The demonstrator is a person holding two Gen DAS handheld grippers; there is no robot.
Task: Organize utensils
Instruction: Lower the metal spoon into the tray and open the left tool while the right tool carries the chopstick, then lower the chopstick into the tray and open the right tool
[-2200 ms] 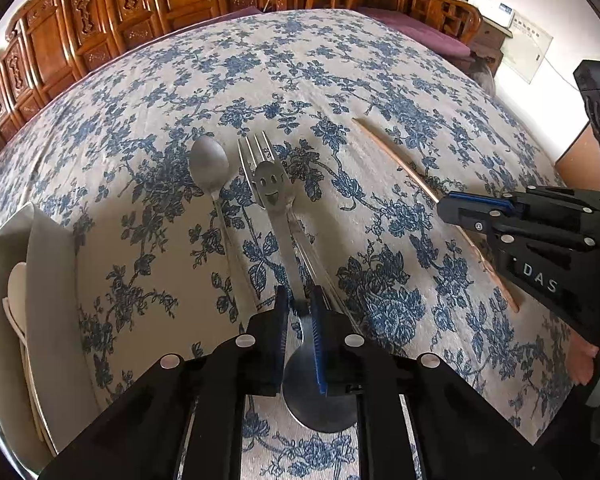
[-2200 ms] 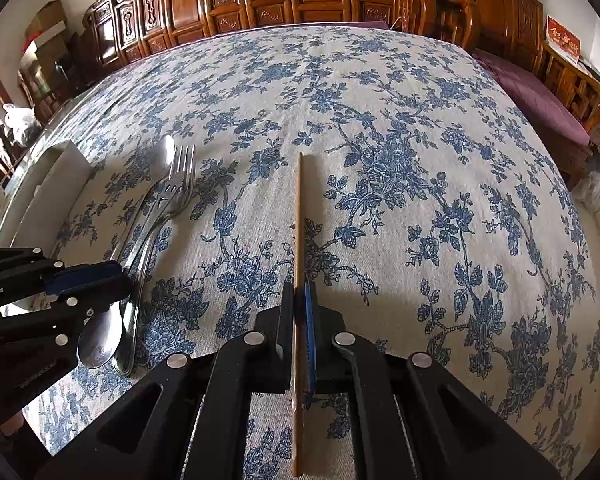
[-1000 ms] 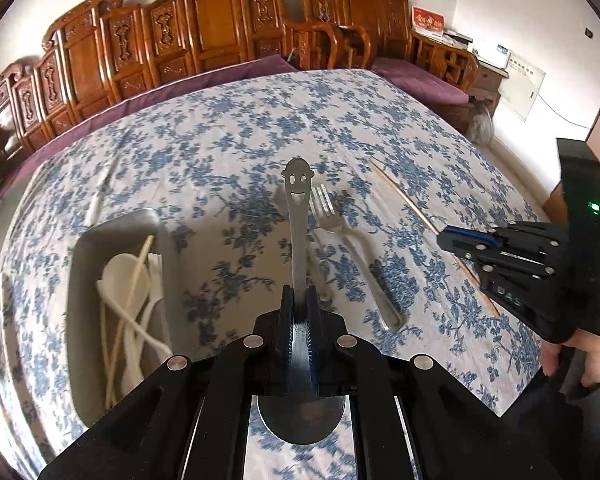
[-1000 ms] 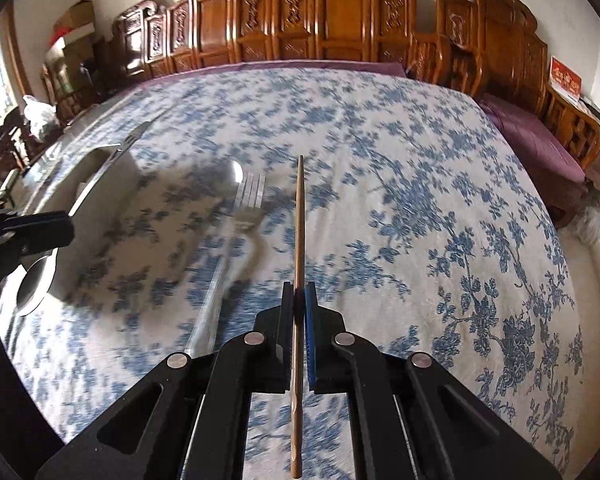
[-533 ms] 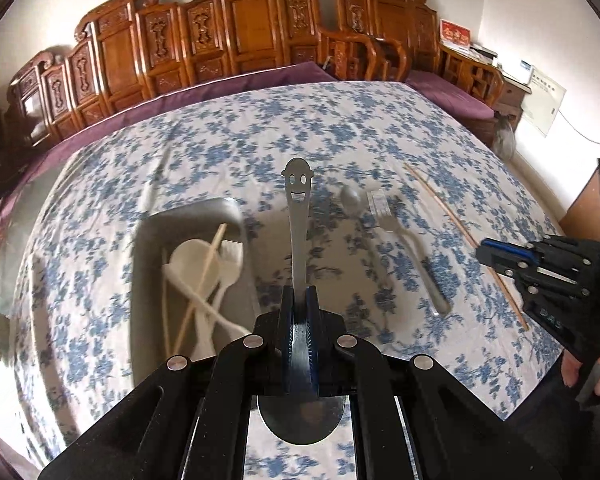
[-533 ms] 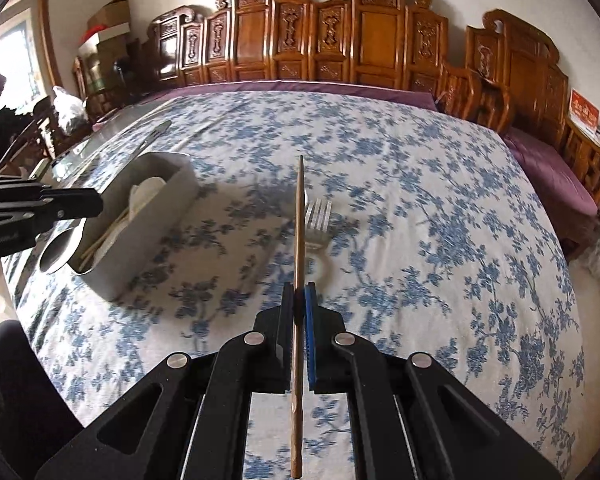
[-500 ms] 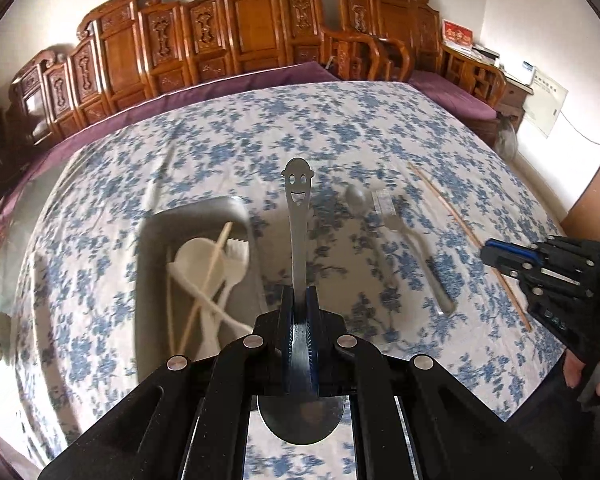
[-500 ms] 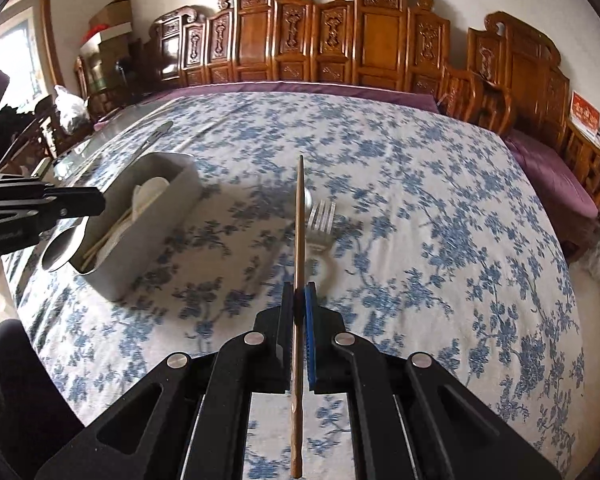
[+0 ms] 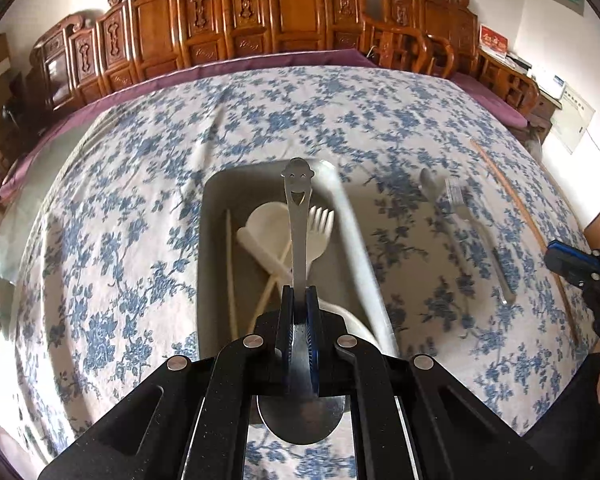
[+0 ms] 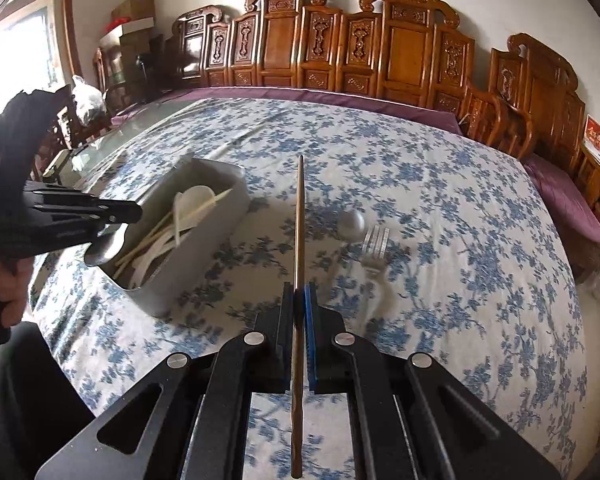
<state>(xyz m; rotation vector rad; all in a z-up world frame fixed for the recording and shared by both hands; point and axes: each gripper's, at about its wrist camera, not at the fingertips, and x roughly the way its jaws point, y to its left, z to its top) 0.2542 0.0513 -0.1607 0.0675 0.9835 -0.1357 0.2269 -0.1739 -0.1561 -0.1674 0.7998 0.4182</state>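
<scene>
Spoon [image 9: 298, 236]: steel, smiley-ended handle; pinched at the neck by left gripper [image 9: 300, 300], bowl trailing behind the fingers, handle pointing to 12 o'clock. Held over the bin [image 9: 212, 240], likely for dropping in lengthwise.

Bin: grey, long; holds white plastic cutlery [image 9: 272, 228] and pale sticks.

Chopstick [image 10: 299, 216]: wooden, clamped mid-length by right gripper [image 10: 299, 300], tip to 12 o'clock, carried above the cloth with the bin at 10 o'clock; probably next in.

Second chopstick [image 9: 516, 208], fork [image 9: 476, 240] and small spoon [image 9: 430, 184]: loose on tablecloth [image 9: 380, 120], at 2 o'clock of the bin, awaiting collection.
</scene>
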